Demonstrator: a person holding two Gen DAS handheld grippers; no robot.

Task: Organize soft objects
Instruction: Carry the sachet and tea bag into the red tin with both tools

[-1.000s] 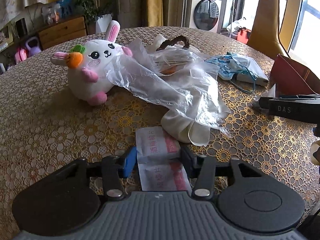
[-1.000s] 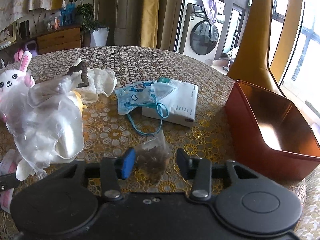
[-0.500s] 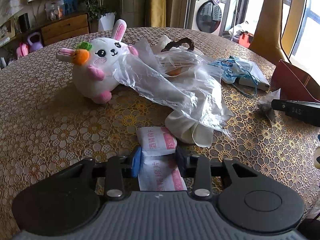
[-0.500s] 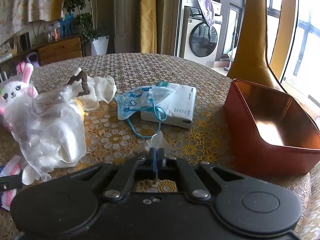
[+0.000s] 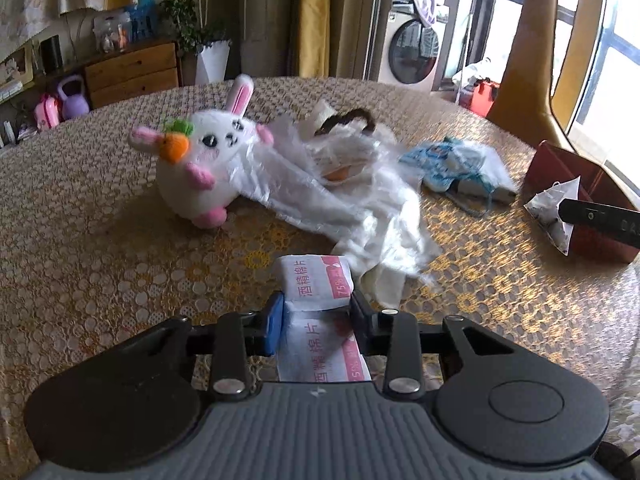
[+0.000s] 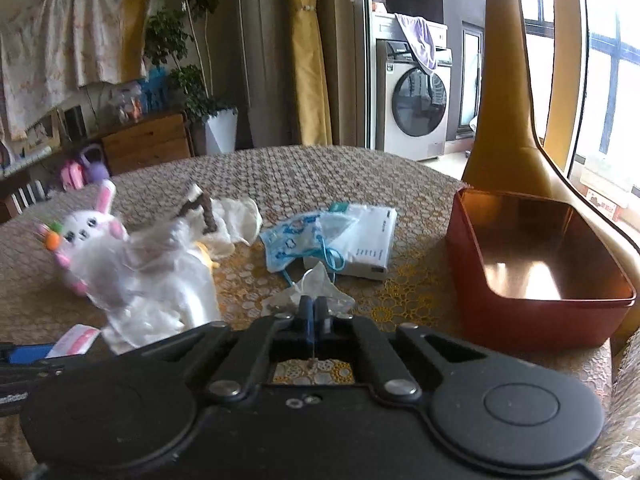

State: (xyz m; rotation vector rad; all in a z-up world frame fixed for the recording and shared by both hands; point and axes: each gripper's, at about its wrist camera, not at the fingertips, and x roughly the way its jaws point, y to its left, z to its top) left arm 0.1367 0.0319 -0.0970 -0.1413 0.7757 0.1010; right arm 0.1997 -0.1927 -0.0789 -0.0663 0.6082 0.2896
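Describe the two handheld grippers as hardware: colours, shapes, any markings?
The left gripper has a ribbed grey body with a small white mark, black linkage arms with silver rivets and round black side discs; one pad is blue, the other black. The right gripper has a smooth black body, the same linkage, rivets and discs, and small screws at its centre. White lettering marks its side. No hands, sleeves or cables show.
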